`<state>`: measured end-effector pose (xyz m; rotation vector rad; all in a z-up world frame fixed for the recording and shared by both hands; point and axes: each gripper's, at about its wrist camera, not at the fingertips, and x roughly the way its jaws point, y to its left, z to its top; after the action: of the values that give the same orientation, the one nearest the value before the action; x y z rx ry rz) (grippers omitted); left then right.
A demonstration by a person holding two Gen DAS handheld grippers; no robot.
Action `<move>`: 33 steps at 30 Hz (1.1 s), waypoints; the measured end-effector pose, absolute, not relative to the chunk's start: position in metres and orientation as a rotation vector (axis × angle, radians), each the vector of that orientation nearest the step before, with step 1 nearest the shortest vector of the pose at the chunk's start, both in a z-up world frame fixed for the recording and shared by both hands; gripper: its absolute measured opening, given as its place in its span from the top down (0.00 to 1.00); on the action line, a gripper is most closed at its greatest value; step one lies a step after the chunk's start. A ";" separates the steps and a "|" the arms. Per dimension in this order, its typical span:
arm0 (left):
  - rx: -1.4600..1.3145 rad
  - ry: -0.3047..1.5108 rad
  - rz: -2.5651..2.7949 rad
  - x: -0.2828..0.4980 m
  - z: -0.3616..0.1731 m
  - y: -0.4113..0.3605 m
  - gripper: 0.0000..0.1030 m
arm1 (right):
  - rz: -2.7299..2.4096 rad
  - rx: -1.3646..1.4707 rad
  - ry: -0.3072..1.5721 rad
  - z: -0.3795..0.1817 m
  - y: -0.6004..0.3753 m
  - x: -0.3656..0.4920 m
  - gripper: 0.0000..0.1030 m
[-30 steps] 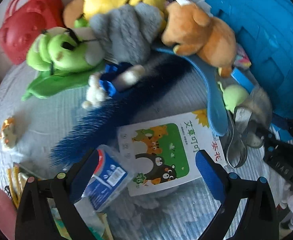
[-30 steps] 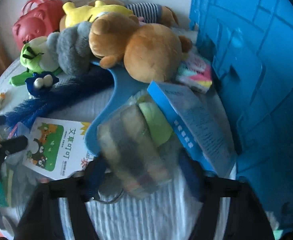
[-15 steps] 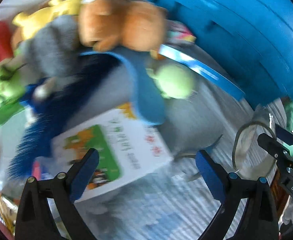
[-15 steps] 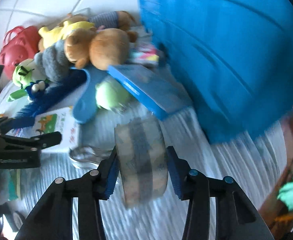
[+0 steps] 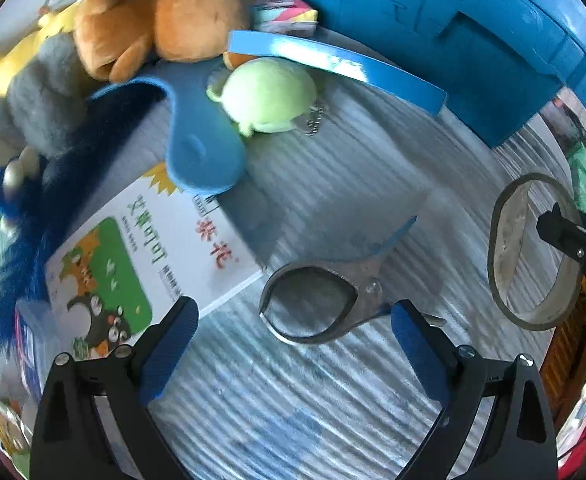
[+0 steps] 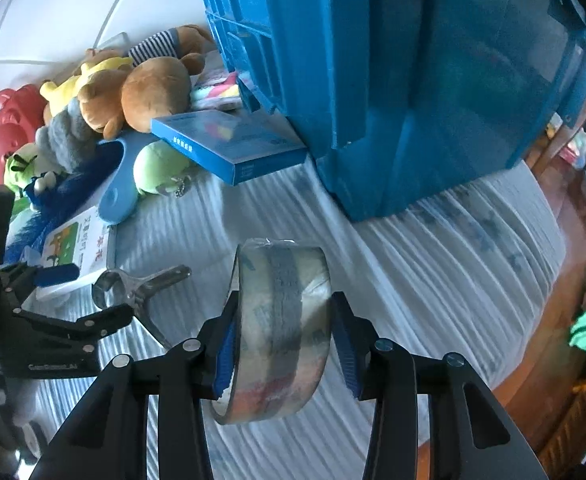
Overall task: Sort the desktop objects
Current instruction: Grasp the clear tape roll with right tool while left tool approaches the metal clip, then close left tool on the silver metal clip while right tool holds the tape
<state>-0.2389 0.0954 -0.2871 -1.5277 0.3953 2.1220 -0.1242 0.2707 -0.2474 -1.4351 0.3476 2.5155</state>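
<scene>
From your left wrist view, your left gripper (image 5: 293,336) hangs over the striped grey cloth (image 5: 333,400) with its blue pads spread wide and nothing between them. Just ahead of the pads lies a metal clamp (image 5: 325,304) flat on the cloth, its ring end towards the white card box (image 5: 149,256) printed with a green cartoon panel. A blue shoehorn-shaped scoop (image 5: 201,152) overlaps that box's far corner, and a pale green plush ball (image 5: 269,96) sits beside it under the edge of a flat blue box (image 5: 333,64). Behind are a brown bear plush (image 5: 161,20) and a grey plush (image 5: 41,92). The big blue crate (image 5: 473,20) fills the upper right. At the right edge, the tape roll (image 5: 533,252) appears, held off the cloth.

From your right wrist view, your right gripper (image 6: 285,352) is clamped on the clear tape roll (image 6: 281,332), a pad pressed on each flat side; its jaws have just been closing onto it. The roll stands upright above the cloth, in front of the blue crate (image 6: 433,80). The left gripper (image 6: 69,292) shows at the left edge, near the clamp (image 6: 133,284).
</scene>
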 end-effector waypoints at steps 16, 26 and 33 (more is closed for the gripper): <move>-1.795 -0.248 2.558 -0.211 -0.272 0.095 0.04 | 2.711 -1.753 0.117 -0.280 0.314 -0.143 0.71; -1.888 -0.433 2.685 -0.213 -0.292 0.117 0.64 | 2.889 -1.886 0.013 -0.285 0.337 -0.156 0.56; -1.920 -0.346 2.625 -0.185 -0.286 0.086 0.79 | 2.837 -1.930 0.210 -0.289 0.325 -0.158 0.22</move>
<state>-0.1852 0.0857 -0.2862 -1.9196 -0.3457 2.6246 -0.1584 0.3254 -0.2895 -1.9300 0.2103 2.8371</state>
